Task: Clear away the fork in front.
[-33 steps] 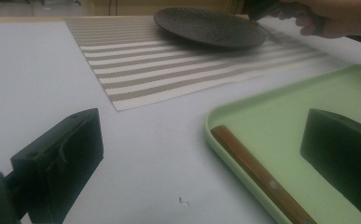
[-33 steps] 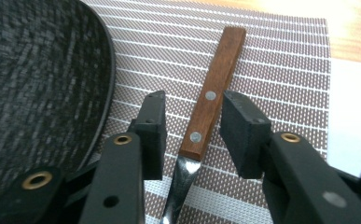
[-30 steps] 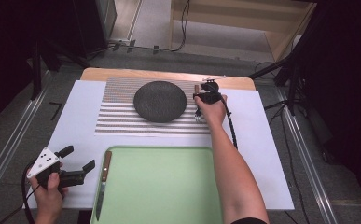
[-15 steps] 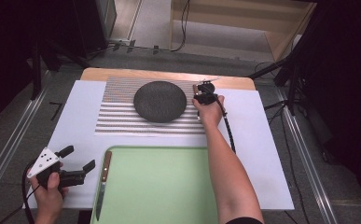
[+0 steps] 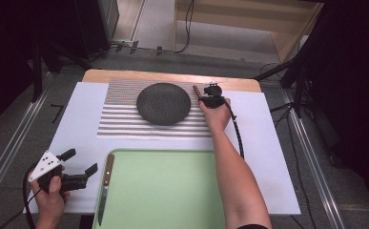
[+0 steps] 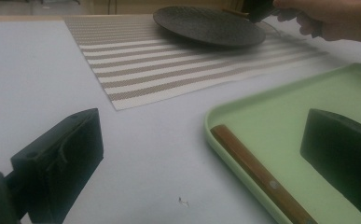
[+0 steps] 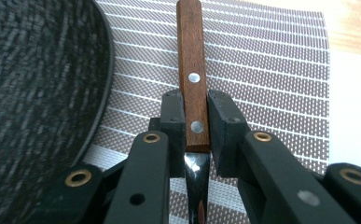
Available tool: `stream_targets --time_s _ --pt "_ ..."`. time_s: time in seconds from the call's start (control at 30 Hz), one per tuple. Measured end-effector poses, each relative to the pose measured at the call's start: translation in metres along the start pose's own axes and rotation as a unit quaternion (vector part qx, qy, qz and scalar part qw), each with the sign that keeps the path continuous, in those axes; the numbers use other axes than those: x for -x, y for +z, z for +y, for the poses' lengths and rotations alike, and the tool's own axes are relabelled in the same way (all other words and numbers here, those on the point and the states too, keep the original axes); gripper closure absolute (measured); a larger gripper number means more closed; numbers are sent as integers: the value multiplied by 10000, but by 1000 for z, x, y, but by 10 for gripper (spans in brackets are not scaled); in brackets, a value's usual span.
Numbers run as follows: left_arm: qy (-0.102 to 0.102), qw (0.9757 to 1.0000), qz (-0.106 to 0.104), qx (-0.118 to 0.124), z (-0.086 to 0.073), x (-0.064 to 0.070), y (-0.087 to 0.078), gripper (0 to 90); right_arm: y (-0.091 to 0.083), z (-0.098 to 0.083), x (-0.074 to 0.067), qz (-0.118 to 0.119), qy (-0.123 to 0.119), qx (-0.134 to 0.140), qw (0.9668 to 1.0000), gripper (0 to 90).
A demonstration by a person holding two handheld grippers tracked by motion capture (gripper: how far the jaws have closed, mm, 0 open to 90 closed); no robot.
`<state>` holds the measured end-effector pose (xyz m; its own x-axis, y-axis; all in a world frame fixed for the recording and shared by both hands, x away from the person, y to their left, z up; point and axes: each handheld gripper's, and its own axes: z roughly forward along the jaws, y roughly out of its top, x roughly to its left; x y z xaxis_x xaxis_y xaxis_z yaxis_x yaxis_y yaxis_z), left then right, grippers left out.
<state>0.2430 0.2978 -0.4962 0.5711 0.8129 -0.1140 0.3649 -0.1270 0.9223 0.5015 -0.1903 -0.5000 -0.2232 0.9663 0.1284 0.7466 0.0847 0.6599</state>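
Observation:
A black round plate (image 5: 163, 103) sits on a striped placemat (image 5: 120, 119). Just right of the plate lies a wooden-handled utensil (image 5: 196, 88), its riveted handle (image 7: 191, 56) pointing away from me. My right gripper (image 5: 206, 95) is shut on the near end of that handle, and the pads (image 7: 221, 116) press it from both sides where the metal neck begins. The utensil's head is hidden under the gripper. My left gripper (image 5: 81, 161) is held open above the white cover at the near left, with nothing between its fingers (image 6: 66, 154).
A light green tray (image 5: 172, 191) lies at the near middle. A wooden-handled knife (image 5: 105, 186) rests along its left edge, close to the left gripper. A white sheet (image 5: 268, 157) covers the table, and the right forearm crosses the tray's right part.
The right hand has shifted only slightly beside the plate. The left gripper has stayed where it was.

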Motion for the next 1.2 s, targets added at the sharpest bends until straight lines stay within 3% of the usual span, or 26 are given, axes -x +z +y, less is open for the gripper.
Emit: stream_targets --time_s 0.5,1.2 --pt "21 10000 5 -20 0 0 0 0 -24 -3 0 352 -58 448 9984 761" --pt "70 10000 24 -19 0 1 0 0 -63 -34 -2 783 -225 919 9924 760"
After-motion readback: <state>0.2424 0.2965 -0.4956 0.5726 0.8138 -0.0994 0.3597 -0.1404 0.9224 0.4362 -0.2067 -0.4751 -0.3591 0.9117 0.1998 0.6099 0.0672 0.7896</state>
